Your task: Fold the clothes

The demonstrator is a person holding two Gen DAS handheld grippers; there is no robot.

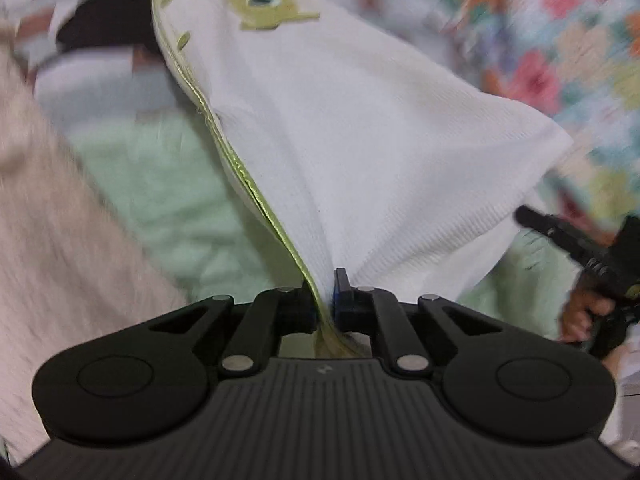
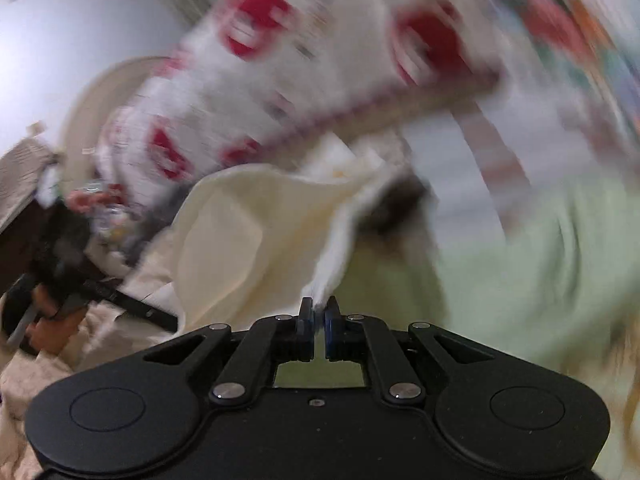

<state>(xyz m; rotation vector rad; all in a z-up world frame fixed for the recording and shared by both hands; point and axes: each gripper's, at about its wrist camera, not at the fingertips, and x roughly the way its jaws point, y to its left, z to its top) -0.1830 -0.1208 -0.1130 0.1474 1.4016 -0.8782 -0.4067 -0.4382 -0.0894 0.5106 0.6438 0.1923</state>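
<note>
A white ribbed garment [image 1: 360, 128] with a lime-green edge and a green appliqué near its top hangs stretched in the left wrist view. My left gripper [image 1: 326, 300] is shut on its green-trimmed edge. The right wrist view is blurred: my right gripper [image 2: 319, 316] is shut on another corner of the same white garment [image 2: 248, 232], whose pale inner side billows to the left. The right gripper [image 1: 580, 248] and the hand holding it appear at the right edge of the left wrist view. The left gripper [image 2: 100, 292] shows at the left of the right wrist view.
A pale green cloth [image 1: 168, 200] lies under the garment. A beige fabric [image 1: 52, 216] lies at the left, a floral cover [image 1: 560, 40] at the right. A white cloth with red patches [image 2: 320, 52] is heaped behind, blurred. A beige fabric [image 2: 24, 384] lies at lower left.
</note>
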